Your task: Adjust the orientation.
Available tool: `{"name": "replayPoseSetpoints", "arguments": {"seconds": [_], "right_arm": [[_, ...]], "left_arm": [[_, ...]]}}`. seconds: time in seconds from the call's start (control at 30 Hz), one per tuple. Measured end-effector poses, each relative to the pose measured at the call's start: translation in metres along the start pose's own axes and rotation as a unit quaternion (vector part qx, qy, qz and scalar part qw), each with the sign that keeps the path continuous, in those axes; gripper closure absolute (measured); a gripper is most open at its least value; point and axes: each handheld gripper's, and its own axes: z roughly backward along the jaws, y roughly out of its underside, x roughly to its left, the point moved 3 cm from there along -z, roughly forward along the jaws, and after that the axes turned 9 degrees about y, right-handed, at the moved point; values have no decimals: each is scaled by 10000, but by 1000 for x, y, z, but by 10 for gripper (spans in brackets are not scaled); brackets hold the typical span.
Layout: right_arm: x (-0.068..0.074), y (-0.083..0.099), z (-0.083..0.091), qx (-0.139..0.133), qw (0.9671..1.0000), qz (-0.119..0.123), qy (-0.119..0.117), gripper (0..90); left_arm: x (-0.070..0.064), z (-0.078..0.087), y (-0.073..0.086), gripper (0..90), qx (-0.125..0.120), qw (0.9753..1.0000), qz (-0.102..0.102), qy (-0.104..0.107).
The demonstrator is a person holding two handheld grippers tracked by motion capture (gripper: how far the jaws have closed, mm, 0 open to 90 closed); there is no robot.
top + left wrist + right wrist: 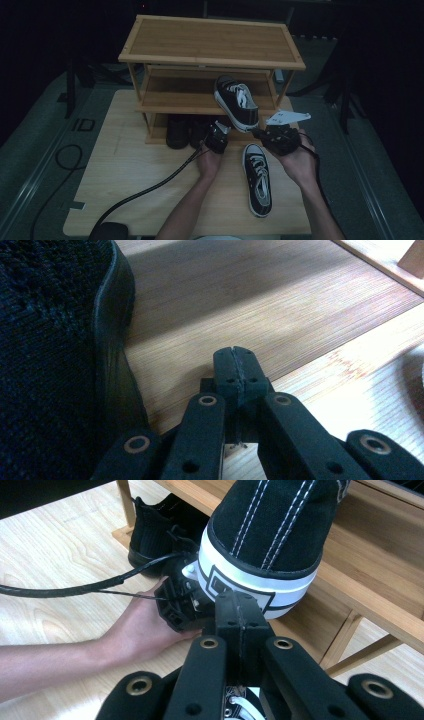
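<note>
A black sneaker with white laces (236, 101) lies tilted on the rack's middle shelf (170, 102), its heel hanging over the front edge. My right gripper (259, 133) is shut, its tips right at the white heel rubber of that sneaker (270, 525); nothing shows between the jaws of the right gripper (239, 605). The matching sneaker (257, 180) lies on the table, toe toward me. My left gripper (218, 134) is shut and empty, low by the bottom shelf. In its own view the left gripper (234, 360) sits beside a dark shoe (50, 340).
The bamboo shoe rack (210, 40) has three levels and stands at the far side of the light wooden table (130, 165). Dark shoes (177, 131) sit on its bottom shelf. A black cable (150, 187) trails across the table from the left gripper.
</note>
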Motion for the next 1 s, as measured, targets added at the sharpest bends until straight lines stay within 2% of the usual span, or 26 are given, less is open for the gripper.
{"name": "replayPoseSetpoints", "arguments": {"seconds": [0.3,0.33,0.53,0.9,1.0], "right_arm": [[13,-7,-13,-1,9998,130,-140,900],[15,-10,-15,-19,9997,198,-114,900],[19,-13,-20,-5,9996,266,-138,900],[9,-12,-22,71,9996,245,115,900],[6,-10,-25,140,9997,215,32,900]], "left_arm": [[0,0,0,900,-3,10000,7,-7],[0,0,0,900,-1,10000,9,-6],[0,0,0,900,0,10000,20,-7],[-1,0,0,900,1,10000,18,-24],[-1,0,0,900,-17,10000,18,-44]]}}
